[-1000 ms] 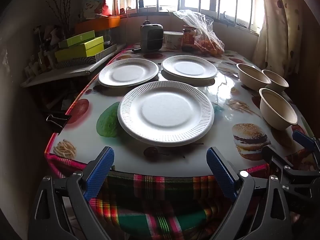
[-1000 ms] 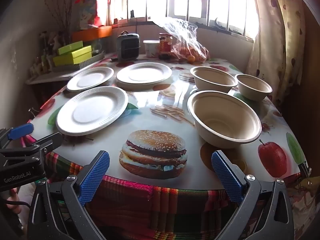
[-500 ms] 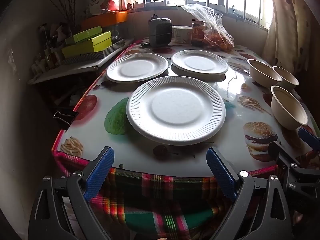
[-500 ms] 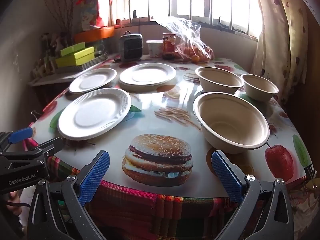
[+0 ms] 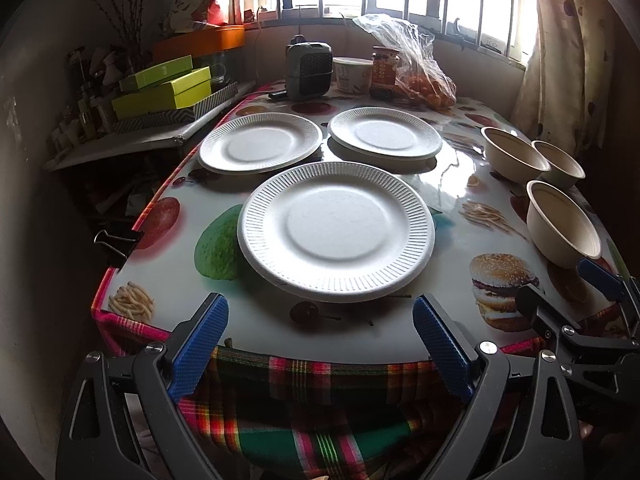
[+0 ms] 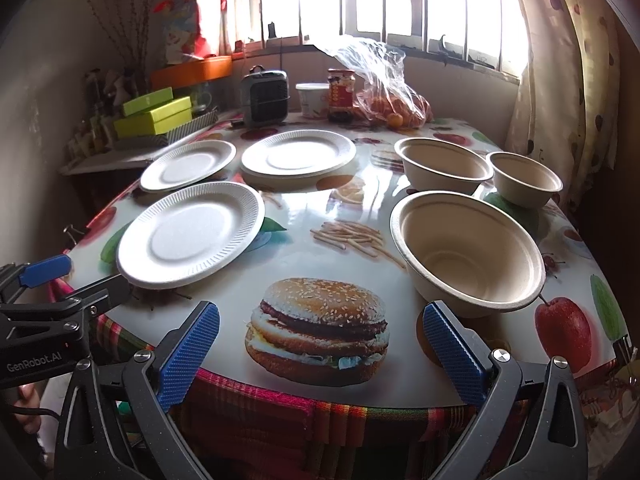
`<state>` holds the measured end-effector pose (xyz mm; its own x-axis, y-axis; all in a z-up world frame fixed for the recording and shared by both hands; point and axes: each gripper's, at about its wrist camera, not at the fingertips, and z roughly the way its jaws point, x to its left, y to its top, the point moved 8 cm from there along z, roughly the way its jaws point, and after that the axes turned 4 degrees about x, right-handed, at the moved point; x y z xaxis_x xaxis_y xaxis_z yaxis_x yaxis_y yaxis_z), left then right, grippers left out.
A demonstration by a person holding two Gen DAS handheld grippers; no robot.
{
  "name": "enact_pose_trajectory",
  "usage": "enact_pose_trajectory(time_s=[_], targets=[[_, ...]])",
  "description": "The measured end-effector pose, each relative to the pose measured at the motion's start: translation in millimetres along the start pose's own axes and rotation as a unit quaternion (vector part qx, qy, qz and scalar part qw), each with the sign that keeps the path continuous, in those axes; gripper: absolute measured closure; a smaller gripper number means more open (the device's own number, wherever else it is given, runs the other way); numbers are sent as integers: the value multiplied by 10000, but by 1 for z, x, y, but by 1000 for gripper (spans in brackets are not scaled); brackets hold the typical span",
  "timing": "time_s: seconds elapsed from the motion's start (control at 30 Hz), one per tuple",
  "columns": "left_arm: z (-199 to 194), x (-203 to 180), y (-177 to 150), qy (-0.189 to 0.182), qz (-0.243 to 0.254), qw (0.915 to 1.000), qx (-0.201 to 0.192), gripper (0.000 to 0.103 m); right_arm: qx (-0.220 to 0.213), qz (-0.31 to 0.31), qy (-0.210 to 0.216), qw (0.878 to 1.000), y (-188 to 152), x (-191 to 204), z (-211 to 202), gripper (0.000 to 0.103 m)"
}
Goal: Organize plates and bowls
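Note:
Three white paper plates lie on the table: a near plate, a far left plate and a far right plate. Three beige bowls stand on the right: a near bowl, a far bowl and a small bowl. My left gripper is open at the table's front edge, just short of the near plate. My right gripper is open over the printed burger, its right finger close to the near bowl.
At the table's far end stand a grey heater, a white tub, a jar and a plastic bag of oranges. Green boxes sit on a shelf at left. A curtain hangs at right. A binder clip grips the left edge.
Both grippers have edged forward toward the table, so the plates and bowls look slightly nearer and lower in view. Nothing on the table has moved. Both stay open.

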<state>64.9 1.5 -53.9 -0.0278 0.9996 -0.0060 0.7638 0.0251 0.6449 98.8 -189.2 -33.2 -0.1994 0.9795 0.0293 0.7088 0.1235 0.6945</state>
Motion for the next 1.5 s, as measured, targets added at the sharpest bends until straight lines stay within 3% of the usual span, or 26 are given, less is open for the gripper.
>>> enact_pose_trajectory(time_s=[1.5], targets=[[0, 6, 1, 152, -75, 9999, -31, 9, -17, 11, 13, 10000, 1, 2, 0, 0]])
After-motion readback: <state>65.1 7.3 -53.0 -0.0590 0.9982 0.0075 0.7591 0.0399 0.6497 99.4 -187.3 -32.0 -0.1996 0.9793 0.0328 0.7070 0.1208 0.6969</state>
